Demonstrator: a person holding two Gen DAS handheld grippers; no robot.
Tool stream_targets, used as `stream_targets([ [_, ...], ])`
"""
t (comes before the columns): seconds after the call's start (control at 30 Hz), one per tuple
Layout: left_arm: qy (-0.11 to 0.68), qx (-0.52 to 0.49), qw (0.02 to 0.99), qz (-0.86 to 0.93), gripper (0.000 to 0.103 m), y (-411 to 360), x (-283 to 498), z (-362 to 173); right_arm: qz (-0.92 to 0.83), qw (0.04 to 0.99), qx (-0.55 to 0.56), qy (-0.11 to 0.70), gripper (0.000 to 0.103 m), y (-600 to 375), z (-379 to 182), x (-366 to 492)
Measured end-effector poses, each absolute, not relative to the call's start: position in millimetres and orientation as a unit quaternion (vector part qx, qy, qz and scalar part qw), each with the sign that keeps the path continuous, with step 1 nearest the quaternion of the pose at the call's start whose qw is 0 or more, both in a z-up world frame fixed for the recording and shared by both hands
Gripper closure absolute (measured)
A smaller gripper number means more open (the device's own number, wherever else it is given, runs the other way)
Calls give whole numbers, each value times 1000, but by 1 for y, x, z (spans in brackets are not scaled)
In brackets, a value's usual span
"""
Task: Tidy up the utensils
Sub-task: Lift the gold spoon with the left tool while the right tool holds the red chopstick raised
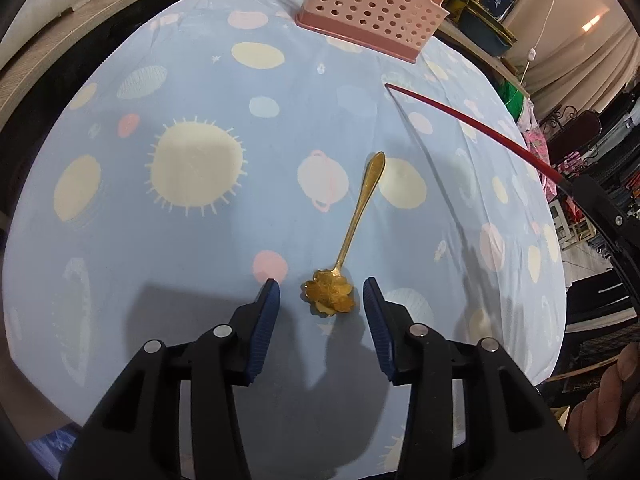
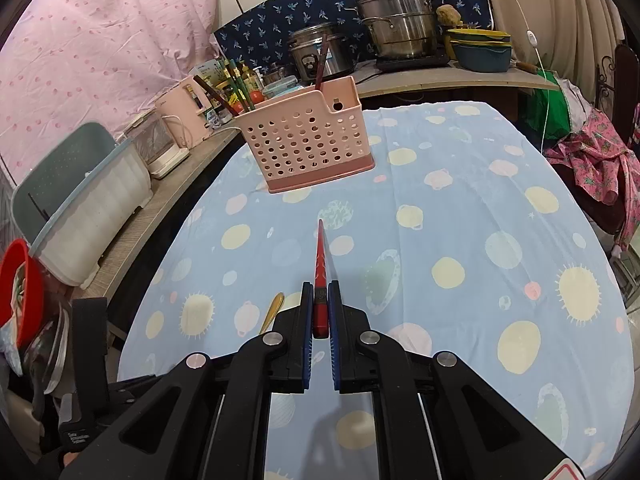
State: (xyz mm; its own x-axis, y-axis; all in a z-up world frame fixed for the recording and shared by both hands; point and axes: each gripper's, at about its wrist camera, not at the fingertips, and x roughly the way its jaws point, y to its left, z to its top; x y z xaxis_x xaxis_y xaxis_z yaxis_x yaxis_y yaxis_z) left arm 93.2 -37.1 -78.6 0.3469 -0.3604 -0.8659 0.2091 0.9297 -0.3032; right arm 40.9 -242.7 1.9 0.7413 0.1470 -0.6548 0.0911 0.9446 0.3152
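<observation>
A gold spoon (image 1: 352, 232) with a flower-shaped bowl lies flat on the blue patterned tablecloth (image 1: 192, 80). My left gripper (image 1: 322, 286) hangs just above it, open, its blue pads on either side of the flower bowl without touching it. My right gripper (image 2: 320, 292) is shut on the thick end of a red chopstick (image 2: 320, 256), whose tip points toward the pink perforated utensil holder (image 2: 304, 140). The chopstick (image 1: 472, 124) crosses the right of the left wrist view, with the holder (image 1: 372, 4) at the far edge. The spoon's handle (image 2: 274, 308) peeks out left of my right gripper.
Brown chopsticks stand in the holder's far compartments. A counter behind the table carries steel pots (image 2: 396, 20), a rice cooker (image 2: 320, 52), bottles and a pink appliance (image 2: 184, 116). A white bin (image 2: 92, 216) and a red bowl (image 2: 20, 292) sit at left. A hand (image 1: 608, 400) shows at lower right.
</observation>
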Motion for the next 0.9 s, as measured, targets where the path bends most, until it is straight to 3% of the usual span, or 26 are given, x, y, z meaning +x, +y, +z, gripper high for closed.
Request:
stream_targets([
  [0.07, 547, -77, 813, -183, 80, -38, 93, -80, 16, 918, 166, 360, 96, -242, 1, 41],
  [0.2, 551, -86, 808, -191, 93, -38, 93, -82, 16, 917, 165, 362, 96, -241, 0, 41],
  [0.47, 539, -71, 818, -187, 102, -37, 90, -72, 17, 917, 165, 363, 96, -240, -1, 41],
  [0.9, 474, -16, 860, -190, 101, -44, 99, -9, 25, 921, 163, 352, 96, -244, 15, 40],
])
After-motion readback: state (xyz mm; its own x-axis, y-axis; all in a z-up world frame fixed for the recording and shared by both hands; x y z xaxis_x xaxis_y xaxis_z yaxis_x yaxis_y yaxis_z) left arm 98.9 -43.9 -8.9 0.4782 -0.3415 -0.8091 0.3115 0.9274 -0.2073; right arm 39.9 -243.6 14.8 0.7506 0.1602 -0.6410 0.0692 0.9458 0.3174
